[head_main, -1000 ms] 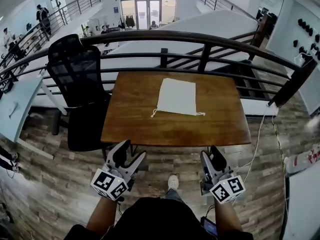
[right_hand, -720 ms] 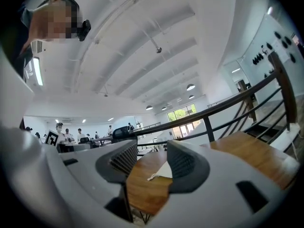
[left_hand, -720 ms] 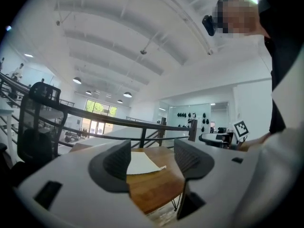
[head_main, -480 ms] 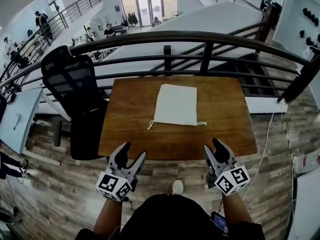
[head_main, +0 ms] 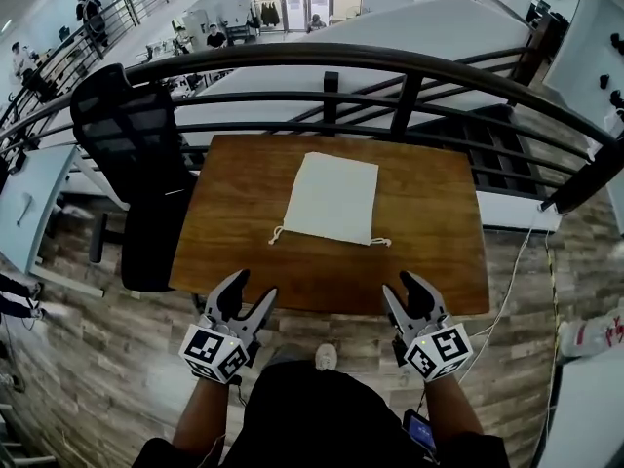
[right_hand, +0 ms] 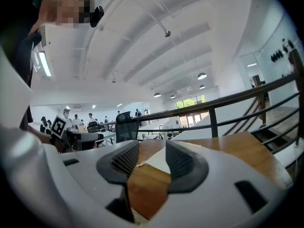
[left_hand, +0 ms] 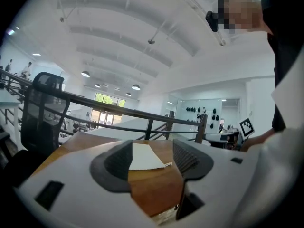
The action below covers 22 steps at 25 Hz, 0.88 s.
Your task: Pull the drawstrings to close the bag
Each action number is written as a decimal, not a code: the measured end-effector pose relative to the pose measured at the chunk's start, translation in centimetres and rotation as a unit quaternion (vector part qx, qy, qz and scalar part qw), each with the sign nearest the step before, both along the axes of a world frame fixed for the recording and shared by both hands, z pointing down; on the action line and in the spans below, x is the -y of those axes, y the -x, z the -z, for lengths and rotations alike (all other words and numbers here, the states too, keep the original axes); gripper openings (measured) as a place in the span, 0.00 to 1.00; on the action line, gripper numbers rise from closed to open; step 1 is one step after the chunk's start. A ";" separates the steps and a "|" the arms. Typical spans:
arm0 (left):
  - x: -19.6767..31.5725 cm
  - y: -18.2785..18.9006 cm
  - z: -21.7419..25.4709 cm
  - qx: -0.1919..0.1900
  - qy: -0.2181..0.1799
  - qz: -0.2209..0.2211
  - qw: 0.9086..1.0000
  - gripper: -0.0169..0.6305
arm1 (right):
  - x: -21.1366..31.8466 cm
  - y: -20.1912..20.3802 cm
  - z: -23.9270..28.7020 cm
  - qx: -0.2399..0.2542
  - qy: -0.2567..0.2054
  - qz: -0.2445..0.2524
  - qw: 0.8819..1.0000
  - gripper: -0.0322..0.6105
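Observation:
A flat white cloth bag (head_main: 331, 199) lies on the brown wooden table (head_main: 439, 252), mouth toward me. Its drawstring ends stick out at the left (head_main: 276, 234) and right (head_main: 382, 243) corners. My left gripper (head_main: 253, 289) hovers at the table's front edge, well short of the bag, jaws wide but closing with nothing between them. My right gripper (head_main: 403, 289) is level with it on the right, jaws narrower and also closing on nothing. The left gripper view has the bag (left_hand: 140, 158) ahead beyond the left gripper (left_hand: 152, 148). The right gripper view shows the bag (right_hand: 159, 164) beyond the right gripper (right_hand: 152, 151).
A black mesh office chair (head_main: 136, 154) stands at the table's left side. A dark metal railing (head_main: 390, 66) runs behind the table, with a drop beyond it. A cable (head_main: 507, 291) trails over the wooden floor at the right. My shoe (head_main: 325, 357) is below the table edge.
Both grippers have come forward to the table's front edge, and the table and bag now sit nearer in the head view. The jaws of both have narrowed slightly.

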State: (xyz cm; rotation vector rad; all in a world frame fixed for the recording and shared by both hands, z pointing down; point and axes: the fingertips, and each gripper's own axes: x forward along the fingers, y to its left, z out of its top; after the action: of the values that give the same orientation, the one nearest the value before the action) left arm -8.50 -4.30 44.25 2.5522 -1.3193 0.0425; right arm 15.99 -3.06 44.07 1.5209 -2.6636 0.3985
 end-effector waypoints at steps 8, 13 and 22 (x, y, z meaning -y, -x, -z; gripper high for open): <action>2.9 0.5 -3.4 0.031 0.034 0.022 0.999 0.39 | 3.0 -0.2 -3.0 -0.029 0.028 0.011 0.999 0.32; 7.1 1.3 -4.0 0.042 0.044 0.026 0.998 0.39 | 6.3 -0.3 -3.3 -0.049 0.035 0.009 0.998 0.32; 14.3 0.4 -8.4 0.088 0.104 -0.003 0.991 0.38 | 14.2 -1.3 -4.8 -0.099 0.056 0.005 0.993 0.30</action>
State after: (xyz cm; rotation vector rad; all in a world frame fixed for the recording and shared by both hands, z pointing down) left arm -8.91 -18.63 52.65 2.4203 -1.2916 0.3953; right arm 17.34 -17.28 48.91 1.4343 -2.4528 0.3682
